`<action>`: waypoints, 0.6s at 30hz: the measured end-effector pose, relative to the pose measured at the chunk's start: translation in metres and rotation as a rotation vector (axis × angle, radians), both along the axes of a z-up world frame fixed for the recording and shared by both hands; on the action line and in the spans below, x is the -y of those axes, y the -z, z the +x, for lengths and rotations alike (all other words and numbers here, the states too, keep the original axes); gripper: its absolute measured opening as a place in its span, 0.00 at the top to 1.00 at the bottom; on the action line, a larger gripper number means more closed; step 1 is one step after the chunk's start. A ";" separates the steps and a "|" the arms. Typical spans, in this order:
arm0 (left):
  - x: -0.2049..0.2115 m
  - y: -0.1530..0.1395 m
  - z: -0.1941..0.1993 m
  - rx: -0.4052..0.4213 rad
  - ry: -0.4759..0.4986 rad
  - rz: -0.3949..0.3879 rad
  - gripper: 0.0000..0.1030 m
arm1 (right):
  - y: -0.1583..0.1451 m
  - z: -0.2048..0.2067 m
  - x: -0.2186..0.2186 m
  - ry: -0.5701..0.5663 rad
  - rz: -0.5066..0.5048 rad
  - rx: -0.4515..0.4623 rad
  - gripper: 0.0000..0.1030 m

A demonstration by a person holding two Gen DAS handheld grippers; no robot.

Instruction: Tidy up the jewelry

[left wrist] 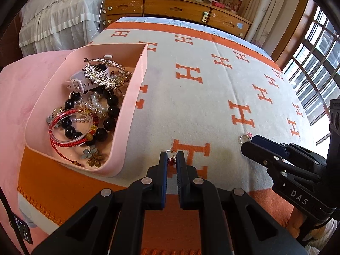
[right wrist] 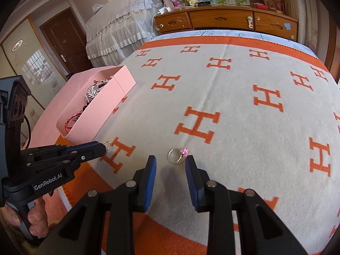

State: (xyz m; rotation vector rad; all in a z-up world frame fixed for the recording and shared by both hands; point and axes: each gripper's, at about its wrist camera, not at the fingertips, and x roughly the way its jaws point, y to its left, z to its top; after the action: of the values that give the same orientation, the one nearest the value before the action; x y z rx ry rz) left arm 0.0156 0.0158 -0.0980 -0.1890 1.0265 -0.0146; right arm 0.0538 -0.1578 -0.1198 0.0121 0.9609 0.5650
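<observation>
My left gripper (left wrist: pixel 171 156) is shut on a small red-beaded charm with a silver ring (left wrist: pixel 171 159), low over the blanket; its ring shows at the fingertips in the right wrist view (right wrist: pixel 108 145). A pink box (left wrist: pixel 119 127) to its left holds bracelets, black beads, pearls, a white watch and a silver leaf piece (left wrist: pixel 97 75). My right gripper (right wrist: pixel 170 159) is open over the blanket, with a silver ring with a pink stone (right wrist: pixel 177 155) lying just ahead between its fingertips. That ring also shows in the left wrist view (left wrist: pixel 244 137).
The bed carries a cream blanket with orange H letters (right wrist: pixel 233 97) and an orange border. A pink cloth (left wrist: pixel 19 97) lies under the box at the left. A wooden dresser (left wrist: pixel 176 10) stands beyond the bed, windows at the right.
</observation>
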 end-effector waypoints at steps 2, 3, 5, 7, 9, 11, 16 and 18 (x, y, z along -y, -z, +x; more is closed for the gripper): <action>-0.001 -0.005 -0.002 0.023 0.012 0.005 0.94 | 0.000 0.002 -0.006 0.008 -0.020 0.014 0.72; -0.001 -0.009 -0.003 0.036 0.019 0.007 0.94 | 0.000 0.002 -0.008 0.011 -0.028 0.020 0.72; -0.003 -0.016 -0.005 0.063 0.033 0.008 0.94 | 0.000 0.004 -0.013 0.019 -0.042 0.029 0.72; -0.005 -0.023 -0.005 0.085 0.038 0.001 0.94 | -0.001 0.006 -0.018 0.025 -0.066 0.042 0.72; -0.009 -0.029 -0.005 0.101 0.040 -0.007 0.94 | -0.001 0.005 -0.024 0.032 -0.103 0.062 0.74; -0.013 -0.035 -0.005 0.114 0.043 -0.017 0.94 | -0.001 0.006 -0.030 0.040 -0.142 0.081 0.81; -0.029 -0.049 -0.006 0.149 0.039 -0.024 0.94 | 0.000 0.007 -0.035 0.070 -0.176 0.101 0.92; -0.039 -0.055 -0.006 0.164 0.026 -0.021 0.94 | -0.001 0.005 -0.037 0.073 -0.182 0.103 0.93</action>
State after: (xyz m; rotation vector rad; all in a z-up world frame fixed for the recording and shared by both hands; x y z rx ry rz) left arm 0.0098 0.0552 -0.0433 -0.1904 0.8654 -0.0635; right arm 0.0586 -0.1212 -0.1188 -0.1426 0.9047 0.4055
